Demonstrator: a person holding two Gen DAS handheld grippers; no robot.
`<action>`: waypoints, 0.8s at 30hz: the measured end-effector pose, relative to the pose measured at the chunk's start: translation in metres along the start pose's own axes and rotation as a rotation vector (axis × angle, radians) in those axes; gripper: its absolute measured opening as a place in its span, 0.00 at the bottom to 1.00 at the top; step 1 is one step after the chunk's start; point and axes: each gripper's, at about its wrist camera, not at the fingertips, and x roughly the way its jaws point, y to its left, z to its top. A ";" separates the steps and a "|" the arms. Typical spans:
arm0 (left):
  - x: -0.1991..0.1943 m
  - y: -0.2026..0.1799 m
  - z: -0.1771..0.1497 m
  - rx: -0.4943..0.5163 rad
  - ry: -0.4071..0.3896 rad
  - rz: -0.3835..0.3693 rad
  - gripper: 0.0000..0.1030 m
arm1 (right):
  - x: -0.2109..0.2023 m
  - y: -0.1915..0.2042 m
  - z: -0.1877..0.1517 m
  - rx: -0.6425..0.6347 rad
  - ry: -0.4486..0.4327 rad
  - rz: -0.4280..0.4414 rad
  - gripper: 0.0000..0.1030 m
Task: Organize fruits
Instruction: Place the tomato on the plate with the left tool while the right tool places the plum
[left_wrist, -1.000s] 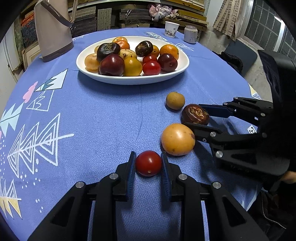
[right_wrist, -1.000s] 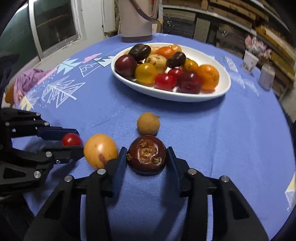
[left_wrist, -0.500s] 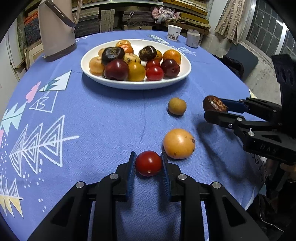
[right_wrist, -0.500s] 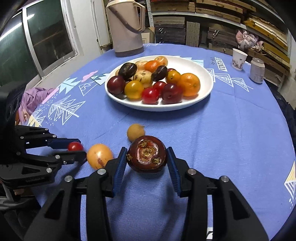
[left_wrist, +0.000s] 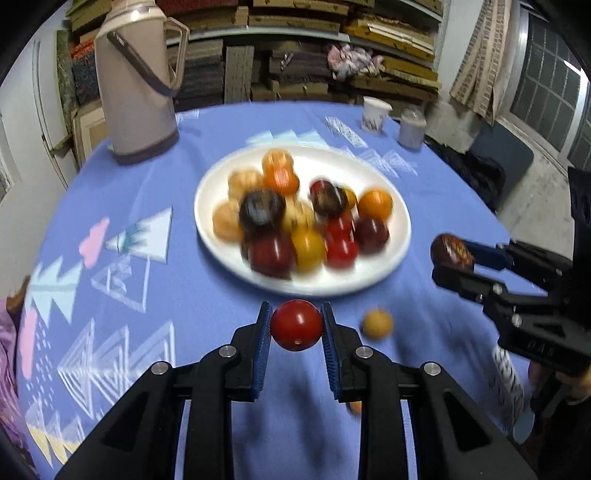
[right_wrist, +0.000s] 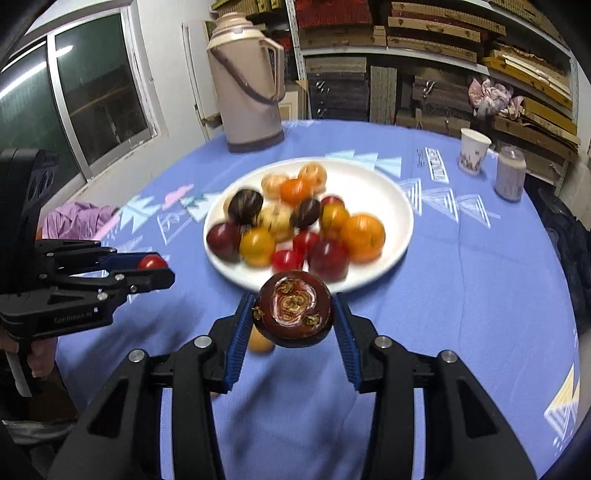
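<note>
My left gripper (left_wrist: 296, 325) is shut on a small red tomato (left_wrist: 296, 324) and holds it in the air in front of the white plate (left_wrist: 391, 266). My right gripper (right_wrist: 293, 314) is shut on a dark brown mangosteen (right_wrist: 293, 308), also lifted, just before the plate's near rim (right_wrist: 369, 282). The plate carries several oranges, plums, tomatoes and dark fruits. A small tan fruit (left_wrist: 376, 324) lies on the blue tablecloth below the grippers. From the left wrist view the right gripper (left_wrist: 452, 258) with the mangosteen shows at the right; from the right wrist view the left gripper (right_wrist: 155, 267) shows at the left.
A tall beige thermos (left_wrist: 136, 88) stands at the back left of the round table. A paper cup (right_wrist: 474, 150) and a grey jar (right_wrist: 510, 178) stand at the back right. Shelves of stacked boards run behind the table. A purple cloth (right_wrist: 79, 221) lies off the left edge.
Both grippers have risen from the tablecloth with their fruits and moved toward the plate. The tan and yellow-orange fruits stay below on the cloth.
</note>
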 end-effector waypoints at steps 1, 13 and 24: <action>0.001 -0.001 0.009 0.003 -0.007 0.007 0.26 | 0.002 -0.001 0.006 -0.003 -0.003 -0.002 0.41; 0.062 0.008 0.081 -0.038 0.000 0.038 0.26 | 0.065 -0.020 0.071 -0.002 0.024 0.009 0.41; 0.099 0.021 0.103 -0.086 0.030 0.042 0.26 | 0.116 -0.042 0.087 0.038 0.061 0.010 0.41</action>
